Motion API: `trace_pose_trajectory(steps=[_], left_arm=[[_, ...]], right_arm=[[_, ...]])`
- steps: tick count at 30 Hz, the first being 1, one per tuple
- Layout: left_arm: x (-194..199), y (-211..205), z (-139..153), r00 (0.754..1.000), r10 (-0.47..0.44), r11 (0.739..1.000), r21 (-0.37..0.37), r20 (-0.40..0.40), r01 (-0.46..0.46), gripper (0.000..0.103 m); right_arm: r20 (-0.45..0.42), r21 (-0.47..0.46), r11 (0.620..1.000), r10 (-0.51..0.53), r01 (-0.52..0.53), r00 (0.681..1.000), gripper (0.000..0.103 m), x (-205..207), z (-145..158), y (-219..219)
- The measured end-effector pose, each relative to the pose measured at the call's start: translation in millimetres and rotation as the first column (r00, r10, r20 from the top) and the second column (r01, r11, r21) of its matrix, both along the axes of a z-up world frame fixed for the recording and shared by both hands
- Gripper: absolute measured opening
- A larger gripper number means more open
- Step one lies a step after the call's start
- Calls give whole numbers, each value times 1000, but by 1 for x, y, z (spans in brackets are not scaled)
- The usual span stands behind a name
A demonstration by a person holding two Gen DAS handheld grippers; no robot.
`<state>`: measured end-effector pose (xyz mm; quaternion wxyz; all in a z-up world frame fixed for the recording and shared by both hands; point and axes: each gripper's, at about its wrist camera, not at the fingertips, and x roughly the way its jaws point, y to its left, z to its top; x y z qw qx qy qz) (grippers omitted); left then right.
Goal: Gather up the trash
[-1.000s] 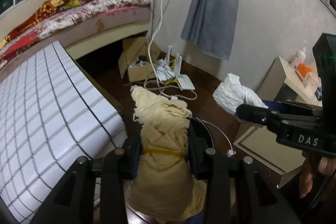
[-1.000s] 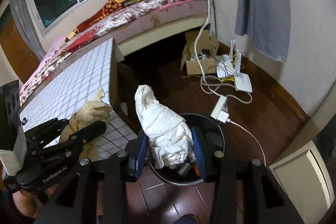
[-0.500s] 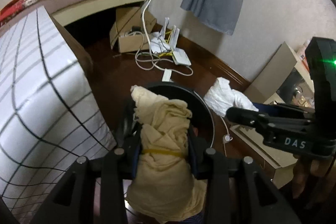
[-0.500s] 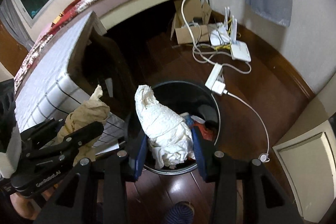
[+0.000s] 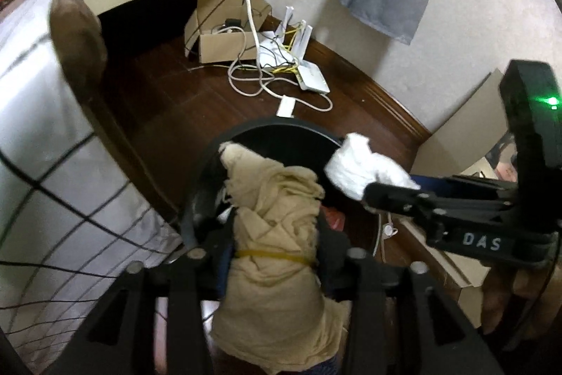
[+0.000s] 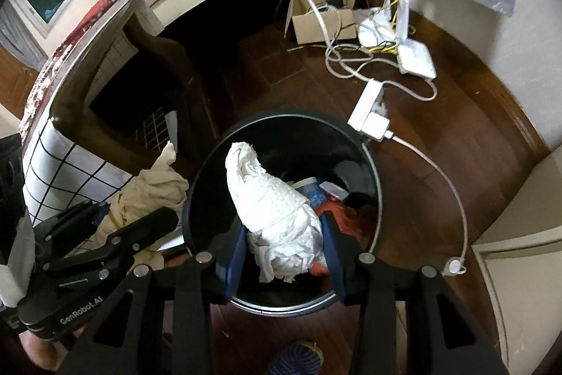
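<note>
Task nearly done, going by the pics: both wads sit over the black bin at frame centre, which already has trash in the bottom. Left gripper: jaws opening, beige paper wad w/ a yellow band sits betw. them, lower centre, not dropped yet; can't tell if the pads press it. Right gripper: jaws opening too, white paper wad betw. the blue pads, hanging over the bin mouth. Left to do: 2 drops, then pull back. Floor by the bin shows only cables, no loose trash.
</note>
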<state>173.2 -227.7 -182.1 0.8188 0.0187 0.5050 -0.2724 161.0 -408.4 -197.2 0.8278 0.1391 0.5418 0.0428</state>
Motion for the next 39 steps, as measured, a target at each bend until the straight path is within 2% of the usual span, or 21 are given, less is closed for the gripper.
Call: trace_pose_trajectory(steps=[1, 2, 3, 6, 9, 13, 18, 31, 39], left_arm=[[1, 1, -2, 1000, 21, 1000, 3, -2, -21, 91], [0, 4, -3, 999, 49, 999, 17, 9, -49, 99], [-1, 6, -4, 998, 63, 998, 27, 20, -64, 102], [-5, 11, -7, 998, 68, 996, 61, 20, -69, 102], [-10, 18, -3, 995, 85, 992, 85, 44, -89, 102], [-17, 24, 10, 990, 106, 988, 102, 92, -116, 102], [-26, 38, 30, 982, 134, 984, 99, 133, -147, 102], [-49, 62, 70, 961, 176, 977, 84, 213, -198, 102], [-70, 93, 100, 929, 252, 958, 64, 270, -279, 102]], right_arm=[[-25, 2, 1000, -15, 15, 1000, 65, 4, -6, -6], [-38, -7, 999, -42, 41, 998, 77, 4, -10, -13], [-37, -30, 997, -78, 77, 996, 89, 3, -11, -22], [-41, -39, 988, -150, 149, 988, 91, -2, -8, -42], [-25, -58, 984, -169, 168, 985, 97, -7, 0, -46], [33, -115, 983, -142, 145, 989, 102, -16, 15, -30], [66, -181, 978, -95, 106, 993, 102, -28, 30, -7], [149, -193, 980, -24, 53, 989, 102, -58, 75, 42], [230, -229, 973, 53, 1, 972, 102, -84, 117, 86]])
